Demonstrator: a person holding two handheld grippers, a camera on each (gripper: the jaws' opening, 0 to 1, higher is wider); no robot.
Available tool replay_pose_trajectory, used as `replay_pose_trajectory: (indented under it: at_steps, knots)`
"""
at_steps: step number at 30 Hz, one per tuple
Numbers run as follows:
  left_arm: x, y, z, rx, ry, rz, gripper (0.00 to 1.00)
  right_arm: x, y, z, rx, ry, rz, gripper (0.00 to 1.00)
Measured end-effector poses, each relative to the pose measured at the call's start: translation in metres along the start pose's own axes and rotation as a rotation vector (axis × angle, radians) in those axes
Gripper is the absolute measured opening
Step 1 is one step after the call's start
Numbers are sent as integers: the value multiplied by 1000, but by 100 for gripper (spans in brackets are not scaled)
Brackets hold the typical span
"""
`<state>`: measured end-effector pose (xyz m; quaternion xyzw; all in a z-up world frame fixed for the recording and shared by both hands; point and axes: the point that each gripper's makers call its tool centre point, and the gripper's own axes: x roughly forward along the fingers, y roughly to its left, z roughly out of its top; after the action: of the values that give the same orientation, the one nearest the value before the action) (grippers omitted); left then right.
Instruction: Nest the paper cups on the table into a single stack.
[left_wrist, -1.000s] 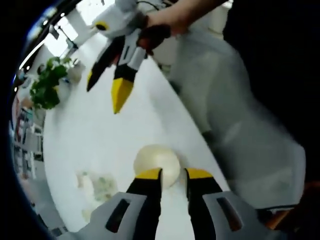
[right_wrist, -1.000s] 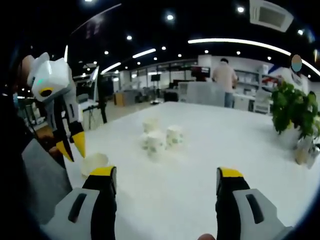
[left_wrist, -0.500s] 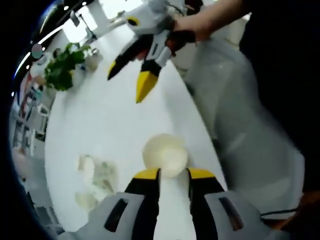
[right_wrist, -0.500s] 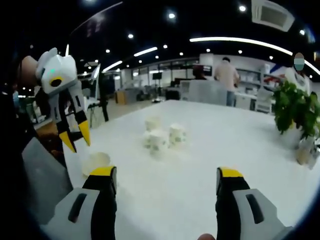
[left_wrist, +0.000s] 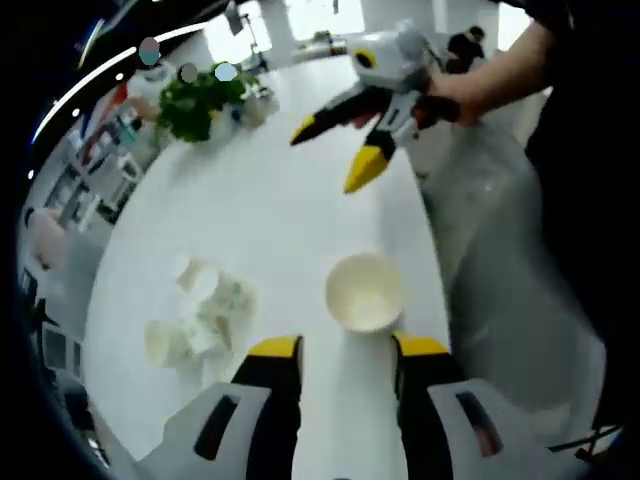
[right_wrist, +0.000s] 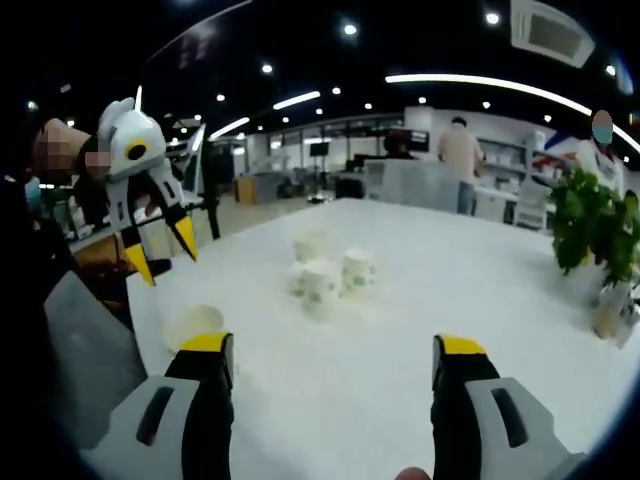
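- The left gripper (left_wrist: 340, 352) hangs over the white table (left_wrist: 270, 220) with its yellow-tipped jaws apart and nothing between them; a single plain paper cup (left_wrist: 364, 291) stands mouth-up just beyond the tips, near the table edge.
- The right gripper (right_wrist: 335, 360) is also spread wide and empty, low over the table, aimed towards a cluster of patterned paper cups (right_wrist: 322, 275) standing near the middle, well apart from the lone cup.
- From the right gripper view, the left gripper shows raised above the lone cup (right_wrist: 193, 324), clear of it.
- As I see it, the main risk is the lone cup: it sits close to the edge, and a jaw tip clipping its rim would likely tip it or push it off.
- Thin paper walls will probably crush if squeezed hard, and a dented cup may not nest.
- The clustered cups stand so close together that reaching for one could knock over its neighbours.
- The potted plant (right_wrist: 598, 235) sits to the far side, out of the way.
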<state>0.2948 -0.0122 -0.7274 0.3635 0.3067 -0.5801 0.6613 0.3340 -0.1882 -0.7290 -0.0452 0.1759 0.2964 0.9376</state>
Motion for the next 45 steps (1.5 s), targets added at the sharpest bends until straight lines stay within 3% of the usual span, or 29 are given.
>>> replay_pose_trajectory:
  at_steps: [2,8,15,26,33,37,41,43,45]
  knots:
    - [-2,-1,-7,-13,-3,10,37,0,0,1,-3,1,3,79]
    - [-11,13,-19,-209,-93,102,45,3,6,3,-25,17,29,79]
    - [-21,27,-31,-305,-142,199,55,3,-1,12,-93,40,53,80]
    - [-49,47,-49,-392,-252,374,70,10,-7,15,-227,102,100,83]
    - [-52,44,-67,-429,-252,403,84,22,-10,25,-288,138,150,83]
    - [-58,48,-71,-463,-289,430,90,28,-16,36,-332,141,165,83]
    - [-61,52,-76,-483,-289,456,99,33,-23,41,-343,157,173,83]
    - [-65,56,-79,-473,-281,486,100,35,-23,45,-352,162,181,83]
    - [-70,60,-78,-480,-315,503,100,38,-22,50,-373,165,191,83]
